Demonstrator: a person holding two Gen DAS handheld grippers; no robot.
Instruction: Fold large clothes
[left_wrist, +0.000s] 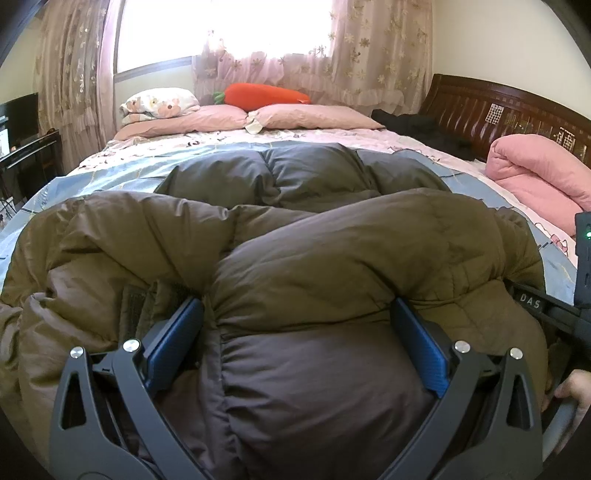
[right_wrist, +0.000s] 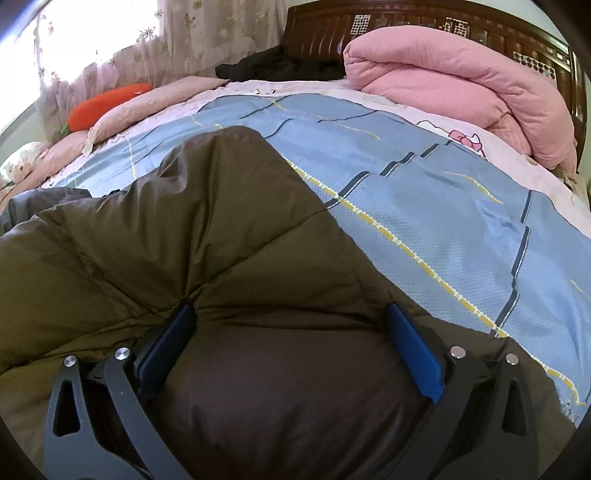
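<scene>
- Across the bed (right_wrist: 424, 206), with its blue plaid cover, lies the thing we are folding: a big olive-brown puffer jacket (left_wrist: 295, 240), bunched at the near edge and reaching toward the middle of the mattress.
- Beyond it we see a folded pink quilt (right_wrist: 461, 88) by the dark wooden headboard (left_wrist: 498, 107), a dark garment (right_wrist: 280, 66) near it, pink pillows (left_wrist: 306, 116) and an orange carrot plush (left_wrist: 266, 94) under the curtained window.
- We judge the fold to be under way and not finished: the near part of the jacket is gathered and raised over the farther, flatter part, yet the bundle is lumpy and loose. Laying this part down, squaring it and smoothing it seem left to do.
- Our left gripper (left_wrist: 295, 332) stands wide, its blue pads pressed into a thick roll of jacket that fills the gap between them; it appears to clamp that roll.
- Our right gripper (right_wrist: 291, 339) is likewise spread wide around a fat fold at the jacket's right side, padding bulging between its pads.
- A hand (left_wrist: 572, 387) shows at the left view's lower right edge.
- Smallest, the letters "DAS" (left_wrist: 530, 299) read on the other tool's dark bar, beside a green light.
</scene>
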